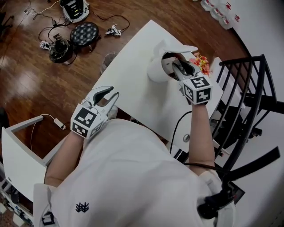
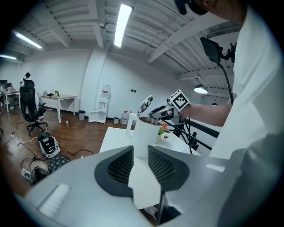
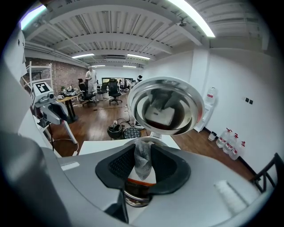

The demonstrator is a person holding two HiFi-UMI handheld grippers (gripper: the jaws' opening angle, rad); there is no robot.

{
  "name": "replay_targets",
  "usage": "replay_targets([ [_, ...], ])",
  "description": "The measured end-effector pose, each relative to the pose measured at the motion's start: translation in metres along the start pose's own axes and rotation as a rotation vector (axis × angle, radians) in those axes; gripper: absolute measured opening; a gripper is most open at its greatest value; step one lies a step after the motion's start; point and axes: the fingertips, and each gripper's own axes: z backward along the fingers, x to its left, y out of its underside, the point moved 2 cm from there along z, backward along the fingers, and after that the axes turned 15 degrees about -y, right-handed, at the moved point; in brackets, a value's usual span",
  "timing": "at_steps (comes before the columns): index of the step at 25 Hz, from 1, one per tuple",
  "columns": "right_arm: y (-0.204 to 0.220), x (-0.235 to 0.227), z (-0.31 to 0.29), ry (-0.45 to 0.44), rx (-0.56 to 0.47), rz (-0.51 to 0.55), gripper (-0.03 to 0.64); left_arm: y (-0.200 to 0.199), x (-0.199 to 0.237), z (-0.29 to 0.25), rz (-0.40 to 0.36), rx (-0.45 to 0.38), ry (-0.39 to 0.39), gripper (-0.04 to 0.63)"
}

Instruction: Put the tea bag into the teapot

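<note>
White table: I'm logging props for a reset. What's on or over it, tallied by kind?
Teapot: 1
Tea bag, held in the right gripper: 1
Flower decoration: 1
Total: 3

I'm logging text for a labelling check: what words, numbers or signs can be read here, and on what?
No words or numbers can be read.
Left gripper, right gripper: square marker patterns only, no letters.
Bottles: red labels, too small to read.
Shirt: small dark emblem, no letters.
Tea bag: no print visible.
</note>
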Motion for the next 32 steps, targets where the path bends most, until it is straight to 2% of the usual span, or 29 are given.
replay_targets([
  [14, 0.009, -0.009, -0.017, -0.010, 0.043, 0.015, 0.106, 0.007, 0.007, 0.011, 0.031, 0.008, -0.041, 0.074],
  [18, 0.012, -0.009, -0.021, -0.014, 0.037, 0.010, 0.132, 0.009, 0.007, 0.012, 0.028, 0.007, -0.046, 0.074],
  [32, 0.008, -0.006, -0.010, 0.014, 0.005, -0.013, 0.138, 0.009, 0.010, 0.013, 0.029, 0.009, -0.022, 0.074],
])
